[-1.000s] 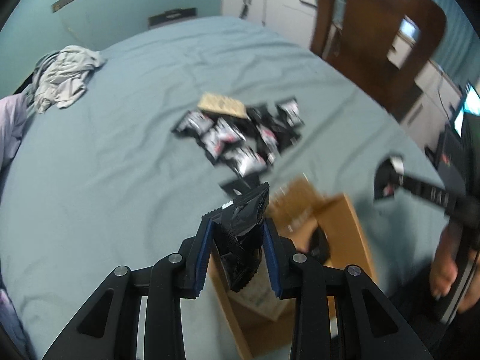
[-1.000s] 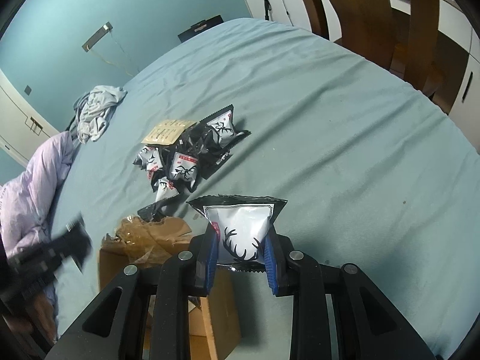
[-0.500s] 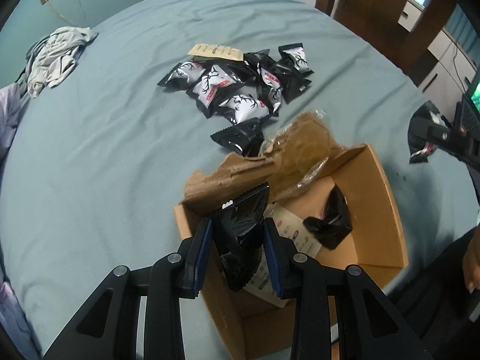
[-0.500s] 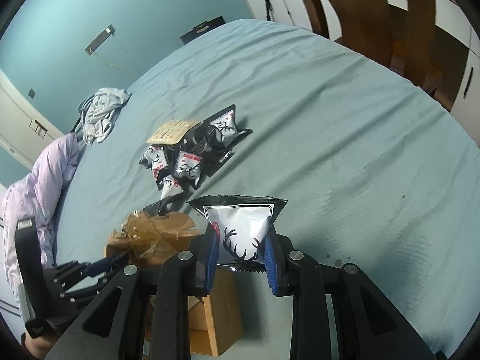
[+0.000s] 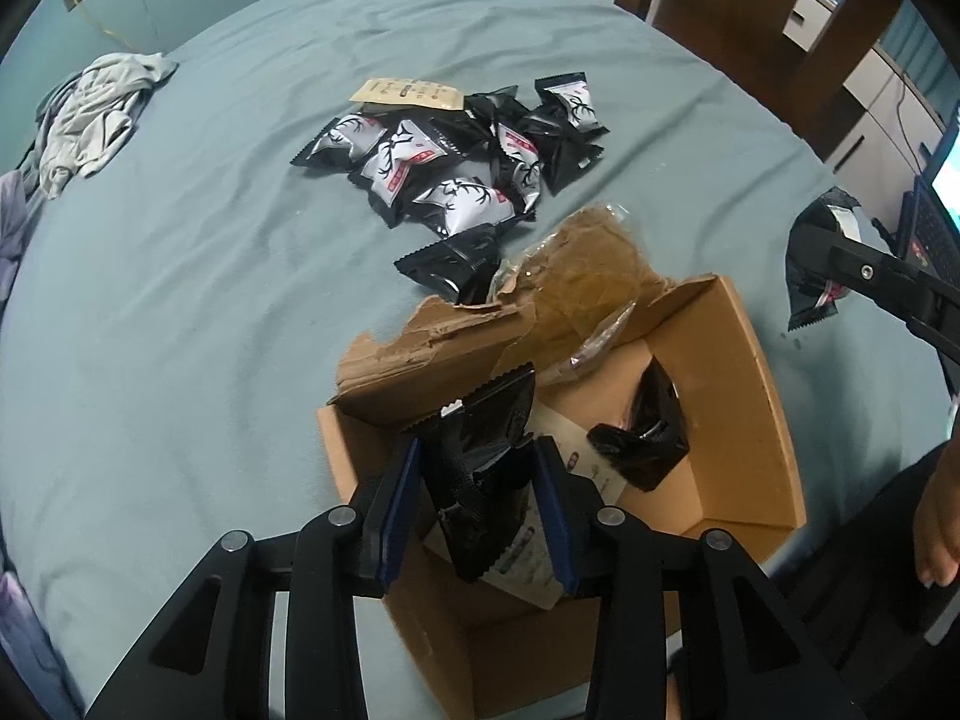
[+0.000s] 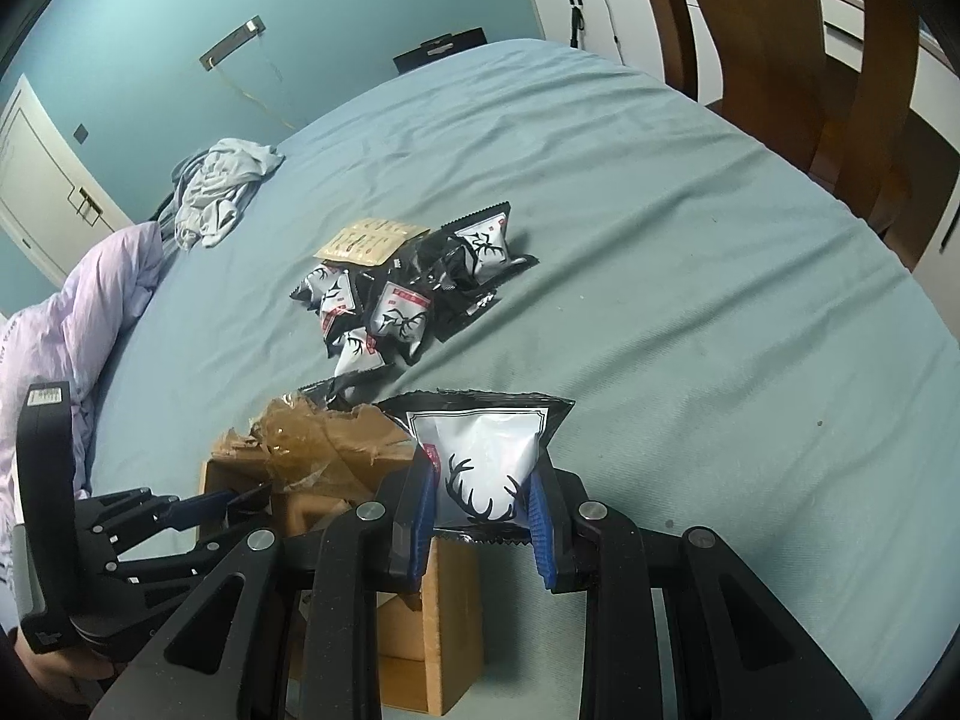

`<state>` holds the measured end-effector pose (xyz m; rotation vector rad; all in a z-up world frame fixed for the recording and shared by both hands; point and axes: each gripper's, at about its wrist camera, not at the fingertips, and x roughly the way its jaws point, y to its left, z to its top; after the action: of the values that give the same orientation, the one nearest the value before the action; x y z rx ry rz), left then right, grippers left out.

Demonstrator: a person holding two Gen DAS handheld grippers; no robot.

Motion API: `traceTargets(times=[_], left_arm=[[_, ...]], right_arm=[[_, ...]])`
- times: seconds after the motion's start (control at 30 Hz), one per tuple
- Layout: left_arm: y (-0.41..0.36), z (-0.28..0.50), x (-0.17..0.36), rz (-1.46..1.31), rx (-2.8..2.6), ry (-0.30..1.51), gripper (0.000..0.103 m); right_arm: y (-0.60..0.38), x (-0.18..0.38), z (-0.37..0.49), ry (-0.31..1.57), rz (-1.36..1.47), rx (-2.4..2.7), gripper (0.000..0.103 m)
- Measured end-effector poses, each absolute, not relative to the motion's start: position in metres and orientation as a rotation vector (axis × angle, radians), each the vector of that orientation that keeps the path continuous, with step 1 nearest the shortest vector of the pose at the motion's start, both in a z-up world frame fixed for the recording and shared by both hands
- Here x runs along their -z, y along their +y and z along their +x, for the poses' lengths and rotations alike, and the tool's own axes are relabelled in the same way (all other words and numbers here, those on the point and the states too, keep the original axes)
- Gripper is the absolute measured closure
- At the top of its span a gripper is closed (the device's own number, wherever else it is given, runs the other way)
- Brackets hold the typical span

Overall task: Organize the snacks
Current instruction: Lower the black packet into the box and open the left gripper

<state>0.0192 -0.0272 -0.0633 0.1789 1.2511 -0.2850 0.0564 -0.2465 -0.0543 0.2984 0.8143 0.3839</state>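
An open cardboard box stands on the blue-grey bed, with a black packet and a white one inside. Pointing steeply down into the box, my left gripper has a black snack packet between its pads, which still touch it as the jaws are opening. To the right of the box, my right gripper is shut on a white packet with a black antler print. A pile of several like packets lies beyond the box. In the right wrist view my left gripper reaches into the box.
Torn brown tape and film hang over the box's far flap. A heap of grey clothes and a lilac jacket lie at the left. A wooden chair stands past the bed's right edge. A person's hand is at the right.
My left gripper has sunk and tipped down with the black packet, from above the bed to inside the box opening. The right gripper has kept still with its packet.
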Motion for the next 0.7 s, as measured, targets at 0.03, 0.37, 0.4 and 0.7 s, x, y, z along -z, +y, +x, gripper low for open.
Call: traceTargets(times=[0.03, 0.37, 0.4, 0.7], left_arm=[[-0.029, 0.018, 0.063, 0.187, 0.288, 1.248, 0.062], [-0.020, 0.020, 0.049, 0.134, 0.284, 1.221, 0.046], [-0.019, 0.021, 0.047, 0.130, 0.284, 1.217, 0.046], [-0.001, 0.017, 0.007, 0.148, 0.195, 1.061, 0.044]], right_arm=[[-0.246, 0.054, 0.056, 0.812, 0.293, -0.385, 0.078], [-0.243, 0.050, 0.050, 0.803, 0.294, -0.427, 0.078], [-0.243, 0.049, 0.048, 0.800, 0.294, -0.438, 0.078], [-0.205, 0.050, 0.030, 0.838, 0.165, -0.611, 0.078]])
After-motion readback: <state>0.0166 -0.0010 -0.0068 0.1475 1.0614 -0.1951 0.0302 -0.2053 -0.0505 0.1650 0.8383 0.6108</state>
